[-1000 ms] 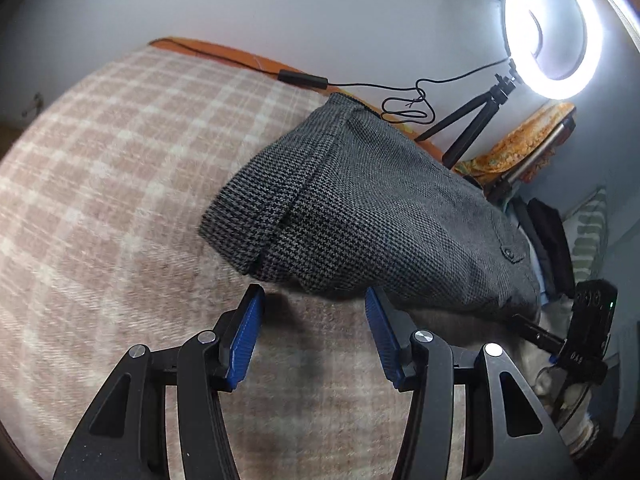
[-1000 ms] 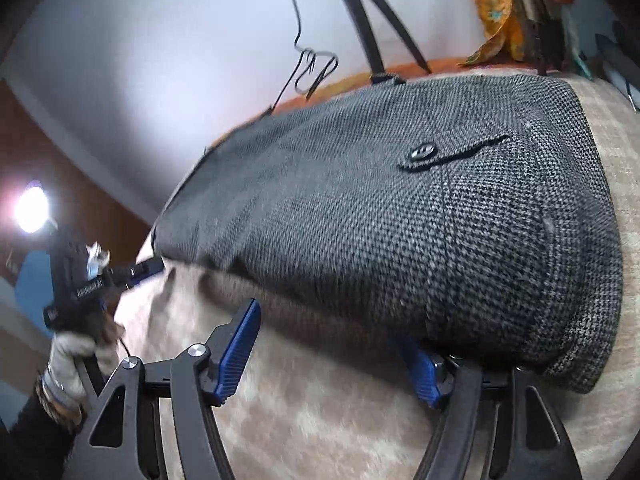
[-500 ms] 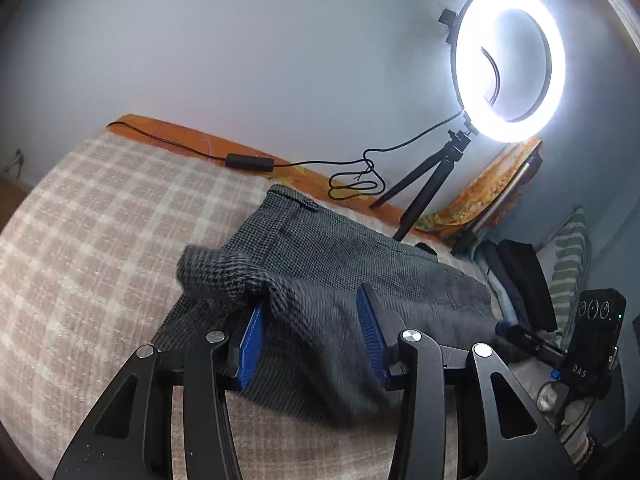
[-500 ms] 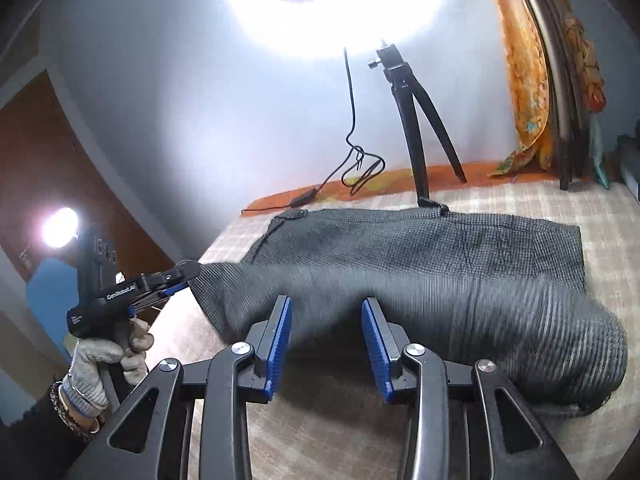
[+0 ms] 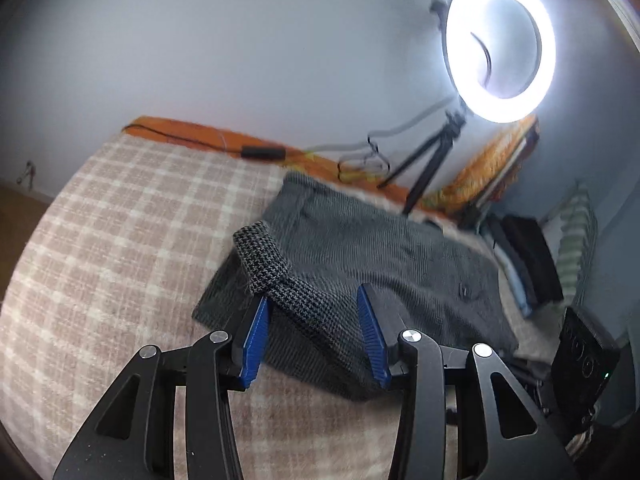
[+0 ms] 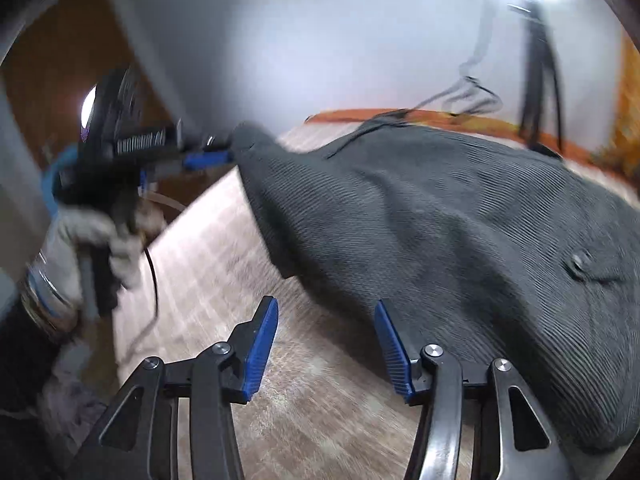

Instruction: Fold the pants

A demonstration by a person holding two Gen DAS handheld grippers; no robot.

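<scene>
The grey houndstooth pants lie folded on the checked bedspread. My left gripper stands wide open, with a raised corner of the pants draped over its left fingertip and fabric lying between the jaws. In the right wrist view that corner hangs lifted on the left gripper's blue tip. My right gripper is open and empty, just off the pants' near edge over the bedspread.
A lit ring light on a tripod stands at the bed's far edge, with a black cable along the orange border. Stacked clothes and a striped pillow lie at right.
My right gripper has opened, let go of the pants and dropped back toward the bedspread. My left jaws stay spread, still carrying the lifted corner. Both views are blurred by motion.
</scene>
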